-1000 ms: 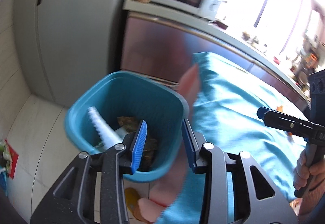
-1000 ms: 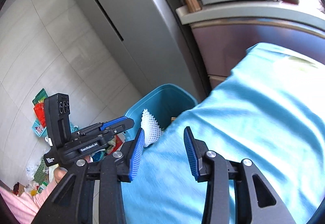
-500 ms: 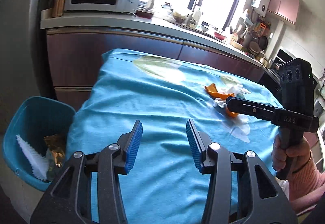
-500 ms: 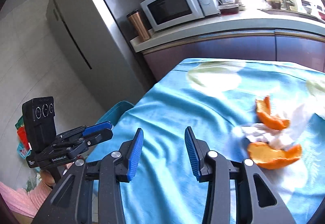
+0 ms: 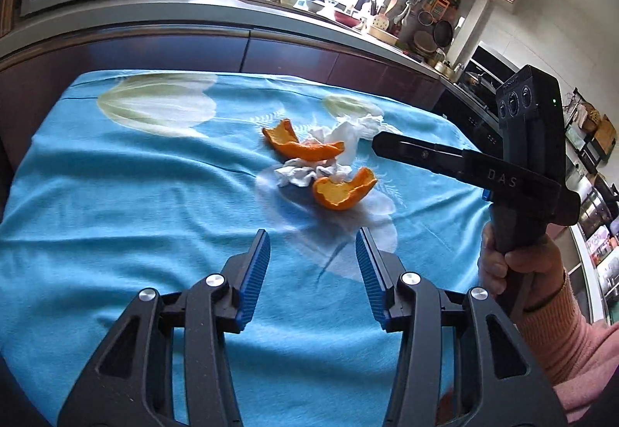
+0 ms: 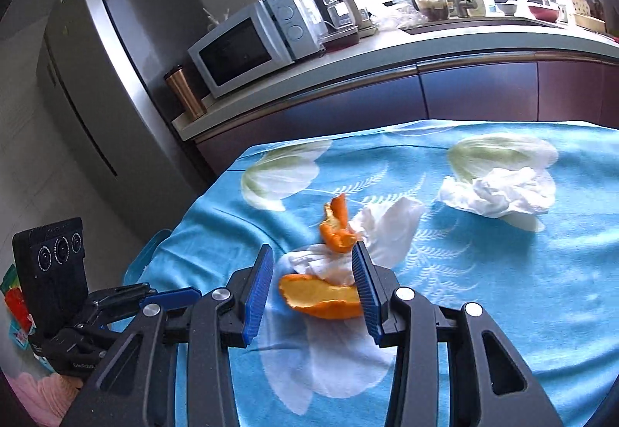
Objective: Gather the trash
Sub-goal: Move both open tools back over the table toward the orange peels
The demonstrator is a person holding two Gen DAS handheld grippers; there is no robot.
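Observation:
Two orange peels lie among crumpled white tissues on the blue flowered tablecloth (image 5: 116,194). The near peel (image 5: 342,191) (image 6: 321,301) sits between the fingertips of my open right gripper (image 6: 313,272), not gripped. The far peel (image 5: 298,146) (image 6: 336,229) lies behind it with tissue (image 5: 309,173) (image 6: 387,229) between them. Another tissue wad (image 6: 499,194) lies further right. My left gripper (image 5: 312,252) is open and empty, hovering short of the pile.
A rim of the blue trash bin (image 6: 149,252) shows past the table's left edge. A counter with a microwave (image 6: 247,43), copper tumbler (image 6: 183,92) and fridge (image 6: 108,78) stands behind. Litter (image 6: 15,303) lies on the floor.
Both grippers swung from the bin toward the table's middle. The right gripper has closed in on the near orange peel, which is now between its open fingers.

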